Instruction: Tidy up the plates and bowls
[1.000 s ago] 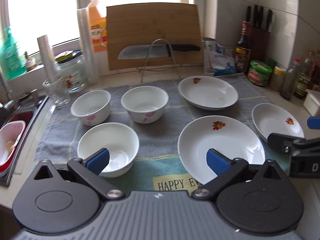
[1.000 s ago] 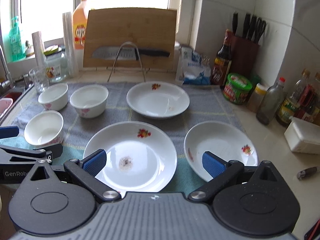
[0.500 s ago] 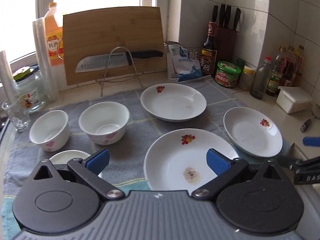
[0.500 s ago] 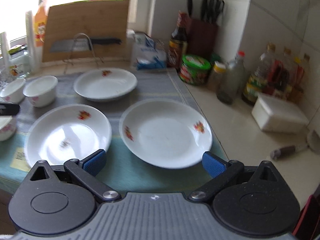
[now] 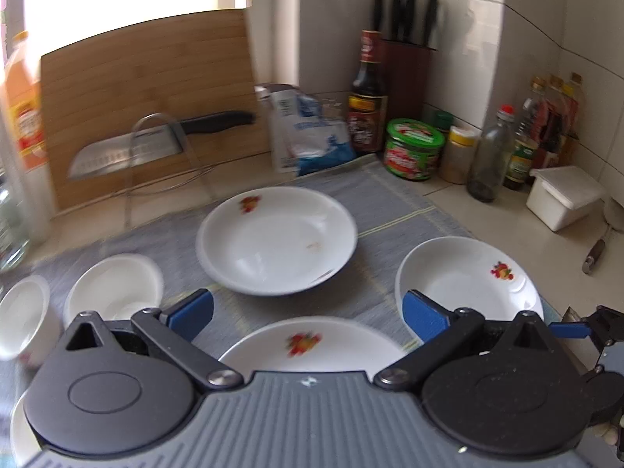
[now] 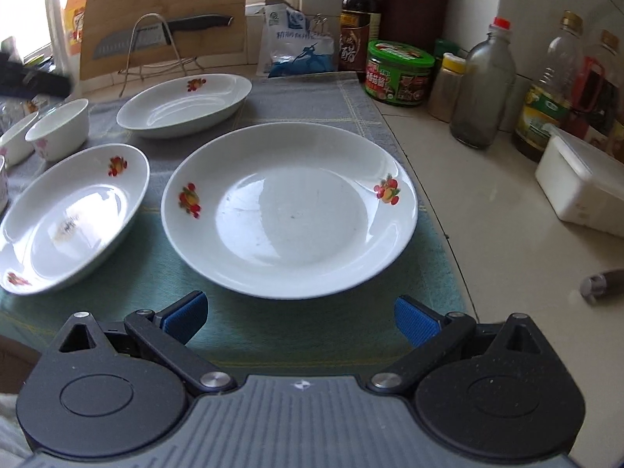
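**Glazed china on woven cloth**

You look at plates (image 6: 292, 210) of glossy white glazed ceramic that catch window glare, and small bowls (image 6: 58, 128) with the same smooth sheen. Under them lies a matt woven cloth mat (image 6: 312, 323), grey and green, slightly fuzzy. Your gripper pads (image 6: 183, 318) look like ribbed blue rubber on matt black speckled plastic arms. Behind stands a bamboo-grained wooden board (image 5: 148, 93), a brushed steel knife blade (image 5: 121, 156) in a shiny wire rack (image 6: 152, 46), and a dull glass bottle (image 6: 481, 89). The counter (image 6: 507, 234) is smooth, polished stone-like.
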